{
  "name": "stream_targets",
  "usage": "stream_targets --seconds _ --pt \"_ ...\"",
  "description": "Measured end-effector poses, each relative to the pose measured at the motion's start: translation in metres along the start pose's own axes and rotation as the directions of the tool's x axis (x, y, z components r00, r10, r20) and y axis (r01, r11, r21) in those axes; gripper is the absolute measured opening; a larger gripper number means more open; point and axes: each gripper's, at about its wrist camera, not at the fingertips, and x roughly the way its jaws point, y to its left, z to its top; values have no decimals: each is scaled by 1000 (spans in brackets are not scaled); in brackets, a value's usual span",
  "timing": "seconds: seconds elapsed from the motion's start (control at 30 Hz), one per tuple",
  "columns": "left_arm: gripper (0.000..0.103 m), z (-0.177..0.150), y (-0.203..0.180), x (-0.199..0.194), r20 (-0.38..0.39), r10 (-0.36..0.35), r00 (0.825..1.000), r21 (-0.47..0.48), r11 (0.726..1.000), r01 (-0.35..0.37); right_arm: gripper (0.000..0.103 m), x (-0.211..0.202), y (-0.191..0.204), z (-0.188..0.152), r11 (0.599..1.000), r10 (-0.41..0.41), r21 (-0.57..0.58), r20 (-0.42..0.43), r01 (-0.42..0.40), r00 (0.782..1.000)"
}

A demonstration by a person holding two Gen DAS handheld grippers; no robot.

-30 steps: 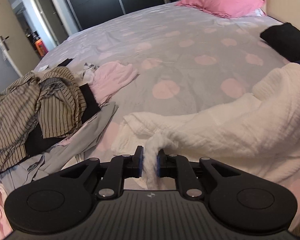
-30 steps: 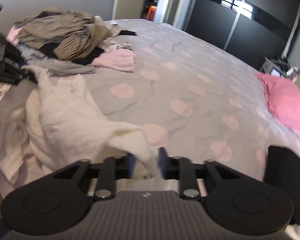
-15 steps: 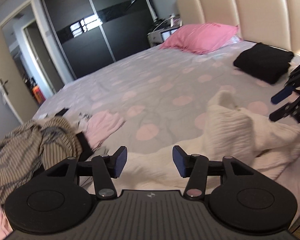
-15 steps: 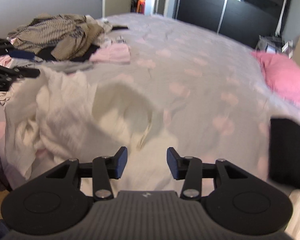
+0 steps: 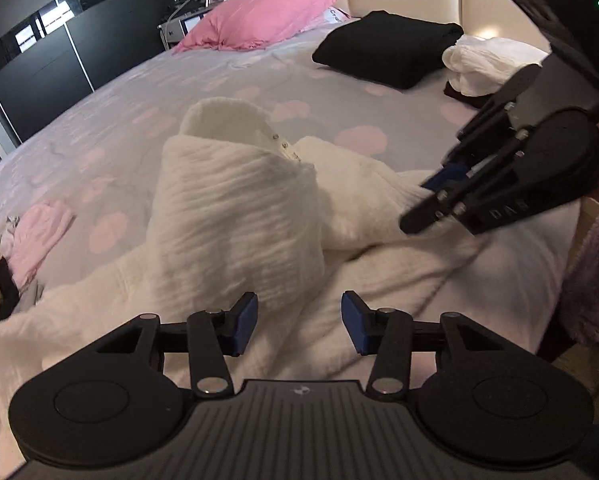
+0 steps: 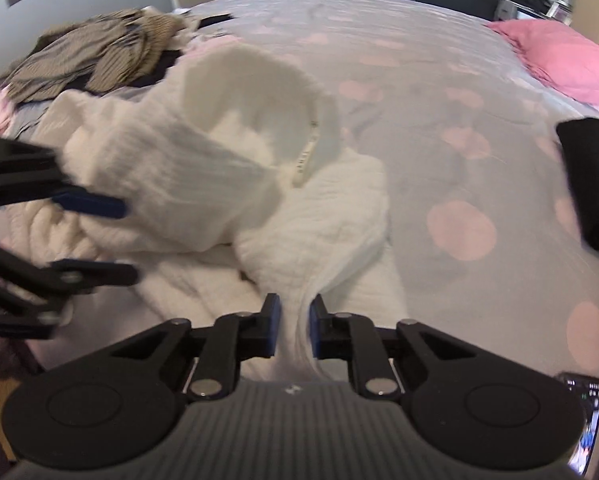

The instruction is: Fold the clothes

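Bed (image 5: pixel 203 80), rumpled white garment (image 5: pixel 239 208), neckline up

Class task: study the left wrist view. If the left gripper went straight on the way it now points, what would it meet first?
Most likely the crumpled white textured garment: its raised fold stands directly ahead of the open left gripper, just beyond the fingers. Exact depth is unclear.

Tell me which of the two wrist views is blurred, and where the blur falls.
Left wrist view: sharp, with crisp weave on the white garment. Right wrist view: motion-smeared across the white garment, the striped clothes pile and the left gripper at the frame edge; fisheye bending in both.
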Motion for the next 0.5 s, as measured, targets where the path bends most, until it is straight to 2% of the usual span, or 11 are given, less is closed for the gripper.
stream_targets --seconds 0.17,0.37,0.5 --pt "48 14 5 17 -24 41 999 -60 997 -42 18 6 -4 -2 1000 -12 -14 -25 12 1000" --pt "48 21 13 24 -25 123 992 -83 989 -124 20 13 -10 2 1000 1 16 -29 -1 1000" --pt "45 22 26 23 -29 142 989 -130 981 -145 18 12 -7 5 1000 8 -9 -22 -8 1000"
